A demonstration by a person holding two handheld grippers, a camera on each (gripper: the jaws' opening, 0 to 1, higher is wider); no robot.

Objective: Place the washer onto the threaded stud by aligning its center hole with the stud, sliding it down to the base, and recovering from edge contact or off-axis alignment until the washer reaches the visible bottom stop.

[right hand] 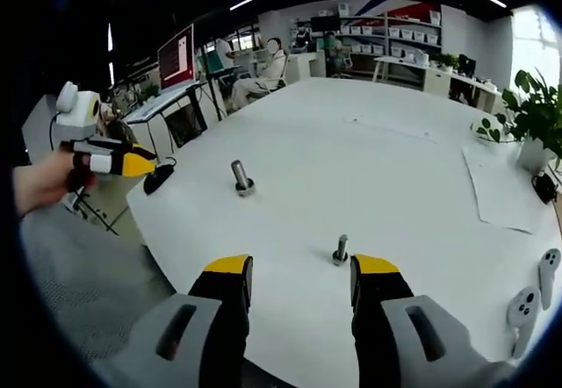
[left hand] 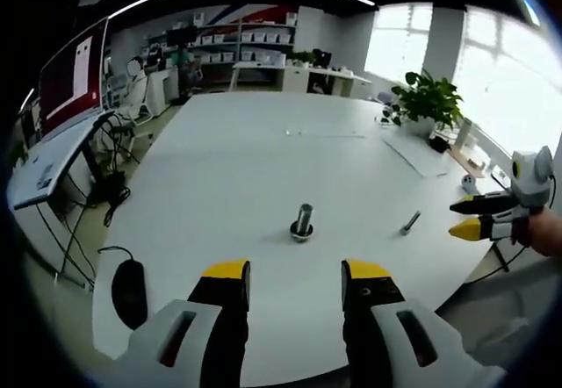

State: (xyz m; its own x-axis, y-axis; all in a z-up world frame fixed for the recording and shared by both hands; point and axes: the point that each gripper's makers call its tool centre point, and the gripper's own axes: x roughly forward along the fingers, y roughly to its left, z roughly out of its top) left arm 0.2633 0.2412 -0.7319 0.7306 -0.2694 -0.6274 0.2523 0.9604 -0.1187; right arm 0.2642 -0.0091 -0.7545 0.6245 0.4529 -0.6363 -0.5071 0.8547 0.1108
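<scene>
White table [left hand: 228, 177] bears two studs [left hand: 303, 221]; both grippers' [left hand: 294, 283] jaws gape, empty.

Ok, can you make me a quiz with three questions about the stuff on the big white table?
1. Where does the plant stand?
A. on the floor
B. near the table's far edge by the windows
C. on the shelves

2. What colour are the tips of the fingers?
A. yellow
B. red
C. green

3. How is the upright bolt in front of the left gripper?
A. lying flat
B. held in the fingers
C. standing free on the table

Answers:
1 B: the plant sits on the table beside the bright windows.
2 A: the fingers have yellow ends.
3 C: the bolt stands alone, ahead of the open left gripper.
</scene>
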